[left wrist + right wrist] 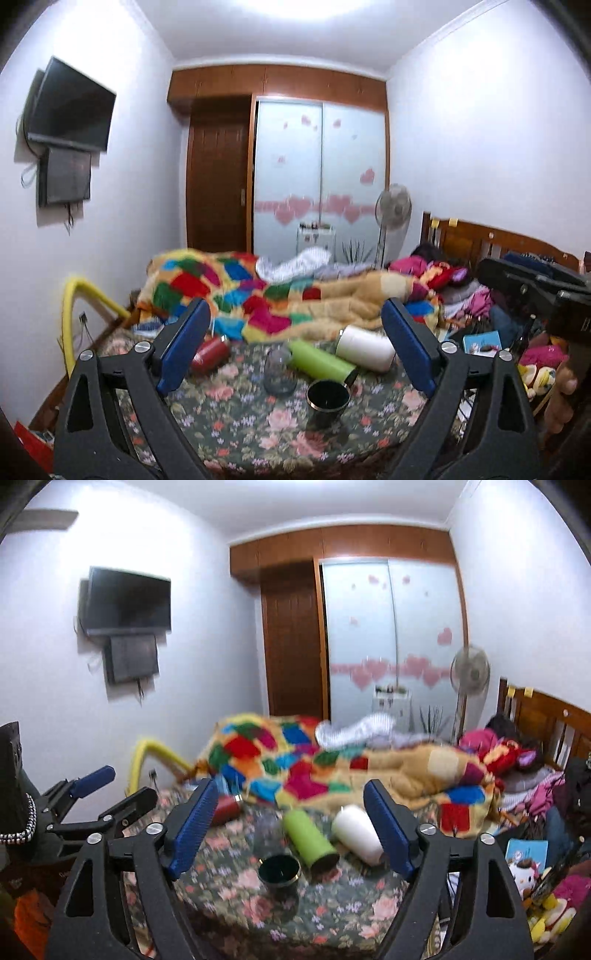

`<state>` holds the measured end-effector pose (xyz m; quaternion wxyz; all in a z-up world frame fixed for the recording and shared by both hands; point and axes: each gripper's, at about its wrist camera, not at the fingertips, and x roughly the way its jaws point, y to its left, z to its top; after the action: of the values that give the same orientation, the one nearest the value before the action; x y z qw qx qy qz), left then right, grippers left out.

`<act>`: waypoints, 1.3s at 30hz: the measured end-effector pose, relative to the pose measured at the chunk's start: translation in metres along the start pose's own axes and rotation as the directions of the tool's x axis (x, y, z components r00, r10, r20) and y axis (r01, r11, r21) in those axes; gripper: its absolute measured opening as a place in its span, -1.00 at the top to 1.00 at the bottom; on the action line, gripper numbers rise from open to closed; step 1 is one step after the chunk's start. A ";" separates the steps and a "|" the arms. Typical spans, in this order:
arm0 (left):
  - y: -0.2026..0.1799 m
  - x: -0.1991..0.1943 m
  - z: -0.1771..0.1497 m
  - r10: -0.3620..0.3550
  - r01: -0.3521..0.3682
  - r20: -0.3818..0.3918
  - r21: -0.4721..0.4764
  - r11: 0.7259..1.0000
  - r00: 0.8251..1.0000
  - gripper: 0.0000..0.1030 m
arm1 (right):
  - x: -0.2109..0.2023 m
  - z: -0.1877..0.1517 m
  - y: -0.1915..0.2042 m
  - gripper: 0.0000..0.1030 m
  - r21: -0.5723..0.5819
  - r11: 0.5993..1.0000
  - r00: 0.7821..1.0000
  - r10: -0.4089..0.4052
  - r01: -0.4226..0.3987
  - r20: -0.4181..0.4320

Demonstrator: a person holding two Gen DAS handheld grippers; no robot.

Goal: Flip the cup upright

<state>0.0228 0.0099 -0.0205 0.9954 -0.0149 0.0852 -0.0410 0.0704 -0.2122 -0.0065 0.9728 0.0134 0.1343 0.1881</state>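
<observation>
On the floral cloth (240, 435) several cups lie or stand. A white cup (364, 348) (356, 833), a green cup (319, 360) (310, 840) and a red cup (209, 353) (225, 808) lie on their sides. A clear glass (279, 371) (267, 830) stands mouth down. A dark cup with a gold rim (328, 400) (279, 872) stands upright in front. My left gripper (295, 350) is open and empty, held above the cups. My right gripper (286, 829) is open and empty too. The left gripper also shows at the left of the right wrist view (110, 794).
A patchwork blanket (280, 295) is heaped on the bed behind the cups. Clothes, toys and a blue book (482, 341) clutter the right side. A yellow tube (85, 295) stands at the left. A fan (393, 210) and a wardrobe (317, 177) stand at the far wall.
</observation>
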 end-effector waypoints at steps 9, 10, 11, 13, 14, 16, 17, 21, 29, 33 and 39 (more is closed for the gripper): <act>-0.003 -0.031 0.000 0.080 -0.079 0.059 -0.017 0.997 0.995 -0.99 | -0.014 -0.011 0.009 -0.91 -0.003 0.999 0.998 -0.034 0.034 0.051; -0.002 -0.031 -0.002 0.091 -0.090 0.055 -0.021 0.996 0.994 -0.99 | -0.013 -0.012 0.009 -0.93 -0.003 0.999 0.998 -0.039 0.040 0.050; 0.000 -0.031 -0.003 0.101 -0.100 0.051 -0.025 0.995 0.994 -0.99 | -0.012 -0.013 0.010 -0.98 -0.006 0.999 0.998 -0.047 0.048 0.050; 0.001 -0.029 -0.005 0.107 -0.106 0.039 -0.030 0.994 0.993 -0.99 | -0.016 -0.015 0.010 -1.00 -0.012 0.998 0.997 -0.057 0.058 0.047; 0.001 -0.029 -0.006 0.106 -0.105 0.032 -0.033 0.994 0.994 -0.99 | -0.015 -0.016 0.010 -1.00 -0.013 0.998 0.998 -0.055 0.056 0.039; 0.000 -0.025 -0.007 0.104 -0.103 0.023 -0.035 0.994 0.994 -0.99 | -0.018 -0.018 0.008 -1.00 -0.007 0.999 0.999 -0.048 0.048 0.026; 0.000 -0.025 -0.009 0.104 -0.104 0.020 -0.033 0.994 0.994 -0.99 | -0.018 -0.020 0.007 -1.00 -0.004 0.999 0.999 -0.044 0.044 0.020; -0.002 -0.025 -0.011 0.107 -0.107 0.019 -0.027 0.994 0.994 -1.00 | -0.021 -0.023 0.006 -1.00 -0.004 0.999 0.999 -0.048 0.048 0.008; -0.003 -0.025 -0.012 0.100 -0.100 0.011 -0.029 0.995 0.995 -1.00 | -0.024 -0.023 0.005 -1.00 -0.002 0.999 0.999 -0.046 0.046 -0.001; -0.004 -0.023 -0.013 0.099 -0.099 0.010 -0.028 0.995 0.995 -1.00 | -0.024 -0.023 0.006 -1.00 -0.003 0.999 0.999 -0.047 0.047 -0.001; -0.005 -0.020 -0.015 0.095 -0.095 0.006 -0.027 0.995 0.995 -1.00 | -0.024 -0.023 0.006 -1.00 -0.003 0.999 0.999 -0.047 0.047 -0.002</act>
<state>-0.0003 0.0067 -0.0316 0.9963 -0.0242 0.0825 0.0075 0.0409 -0.2160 -0.0221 0.9769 0.0087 0.1351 0.1651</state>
